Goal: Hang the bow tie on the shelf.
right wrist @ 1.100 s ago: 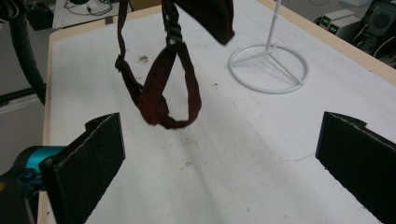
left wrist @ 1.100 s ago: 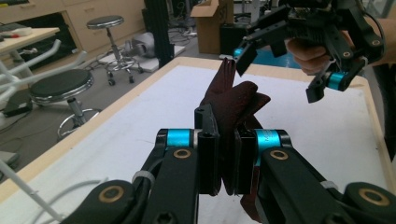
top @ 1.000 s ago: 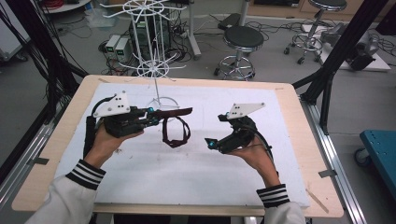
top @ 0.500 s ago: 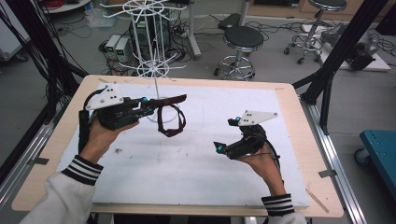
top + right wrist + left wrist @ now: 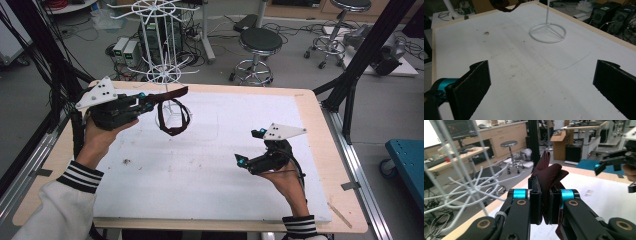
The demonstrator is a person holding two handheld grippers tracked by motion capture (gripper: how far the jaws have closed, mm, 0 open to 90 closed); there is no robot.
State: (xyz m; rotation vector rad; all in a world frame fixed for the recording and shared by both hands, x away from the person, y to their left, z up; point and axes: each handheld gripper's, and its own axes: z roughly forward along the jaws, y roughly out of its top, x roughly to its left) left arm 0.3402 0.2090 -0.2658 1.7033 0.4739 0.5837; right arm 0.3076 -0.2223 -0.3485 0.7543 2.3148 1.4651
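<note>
Hanging the dark maroon fabric band (image 5: 172, 114) on the white wire rack (image 5: 162, 75) well calls for: spreading its loop, sliding it squarely over one prong, letting go only once seated. Clamped between the shut jaws of the left gripper (image 5: 546, 202), dangling above the white foam board (image 5: 210, 165), just beside the rack's pole. Left hand (image 5: 100, 137) raised, gripper pointing level toward the rack. Right gripper (image 5: 239, 161) low over the board, well apart, jaws spread wide, empty.
</note>
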